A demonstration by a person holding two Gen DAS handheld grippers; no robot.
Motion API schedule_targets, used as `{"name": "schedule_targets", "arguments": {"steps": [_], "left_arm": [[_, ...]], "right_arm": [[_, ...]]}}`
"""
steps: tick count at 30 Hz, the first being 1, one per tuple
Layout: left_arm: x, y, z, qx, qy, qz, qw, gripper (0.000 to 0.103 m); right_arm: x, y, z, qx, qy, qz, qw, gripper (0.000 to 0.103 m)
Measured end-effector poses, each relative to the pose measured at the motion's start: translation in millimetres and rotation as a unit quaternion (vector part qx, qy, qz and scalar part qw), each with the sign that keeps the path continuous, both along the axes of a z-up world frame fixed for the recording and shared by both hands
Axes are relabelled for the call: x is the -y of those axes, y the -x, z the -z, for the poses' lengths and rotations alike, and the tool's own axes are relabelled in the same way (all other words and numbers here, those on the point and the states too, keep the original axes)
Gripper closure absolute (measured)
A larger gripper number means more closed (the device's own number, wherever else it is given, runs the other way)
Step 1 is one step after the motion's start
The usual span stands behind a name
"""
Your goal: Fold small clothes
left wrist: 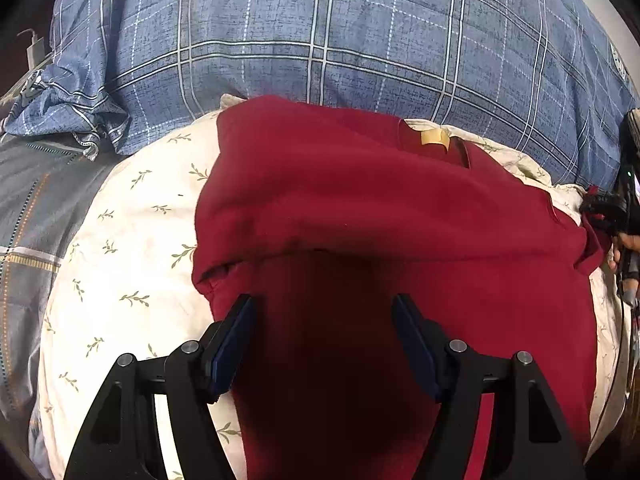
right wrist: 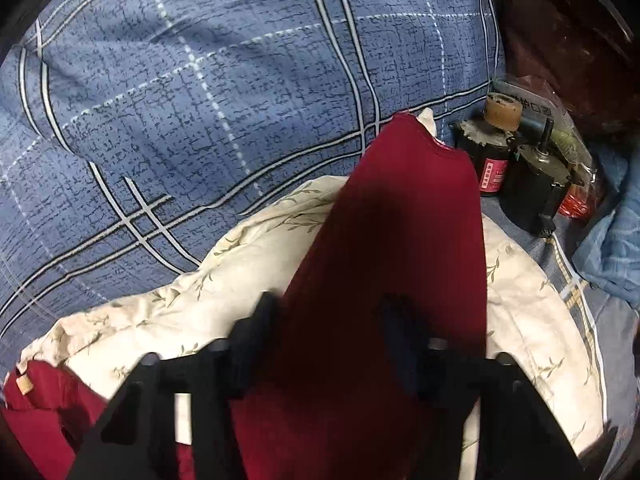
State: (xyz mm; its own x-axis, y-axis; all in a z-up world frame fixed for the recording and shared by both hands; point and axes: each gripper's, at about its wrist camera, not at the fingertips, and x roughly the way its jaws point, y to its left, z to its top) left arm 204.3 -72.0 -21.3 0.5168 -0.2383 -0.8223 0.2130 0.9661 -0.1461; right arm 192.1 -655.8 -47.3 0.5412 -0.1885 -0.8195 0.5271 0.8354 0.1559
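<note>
Covering cream leaf-print pillow [left wrist: 132, 248], red garment [left wrist: 360, 200], blue plaid bedding [left wrist: 320, 32]

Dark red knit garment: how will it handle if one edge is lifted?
The dark red knit garment will likely be floppy: it already drapes in soft folds over the cream leaf-print cloth. It probably sags between grasp points. It seems light, so one-edge lifts may drag the rest.

Dim, warm indoor light; strong fisheye warp in both views

The left wrist view is sharp, with a deep shadow on the red garment [left wrist: 360, 208] between the open left claw [left wrist: 323, 308] fingers. The right wrist view is softer: the right claw [right wrist: 332, 308] is smeared by motion blur, and shadow darkens the cloth ahead of it. Black vignette fills the corners, and the blue plaid quilt [right wrist: 180, 100] lines bow toward the edges.
</note>
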Motion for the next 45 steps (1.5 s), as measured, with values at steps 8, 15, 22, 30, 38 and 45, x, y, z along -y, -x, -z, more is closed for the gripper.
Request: {"name": "schedule_targets", "arguments": {"steps": [8, 15, 22, 30, 38, 45], "left_arm": [[-13.1, 7.8, -9.8, 0.003, 0.028, -0.014, 0.9995, 0.033], [-33.3, 11.4, -21.6, 0.013, 0.039, -0.044, 0.9982, 0.033], [-44.4, 23.2, -22.7, 0.017, 0.03, -0.033, 0.9989, 0.033], [-47.7, 11.8, -11.6, -0.001, 0.031, -0.055, 0.998, 0.033], [-45.8, 8.7, -9.8, -0.002, 0.044, -0.058, 0.9973, 0.033], [-48.7, 18.0, -19.6, 0.012, 0.05, -0.058, 0.997, 0.033]], "right_arm": [[-9.5, 46.5, -47.5, 0.106, -0.053, -0.083, 0.989, 0.103], [-125.7, 55.6, -115.9, 0.178, -0.033, -0.255, 0.95, 0.101], [-95.8, 20.0, -79.5, 0.126, 0.013, -0.111, 0.986, 0.019], [-18.6, -19.0, 10.1, -0.03, 0.0, 0.005, 1.0, 0.028], [-30.3, 14.1, -33.7, 0.073, -0.043, -0.056, 0.995, 0.095], [-122.5, 40.2, -97.0, 0.158, -0.096, -0.223, 0.957, 0.096]]}}
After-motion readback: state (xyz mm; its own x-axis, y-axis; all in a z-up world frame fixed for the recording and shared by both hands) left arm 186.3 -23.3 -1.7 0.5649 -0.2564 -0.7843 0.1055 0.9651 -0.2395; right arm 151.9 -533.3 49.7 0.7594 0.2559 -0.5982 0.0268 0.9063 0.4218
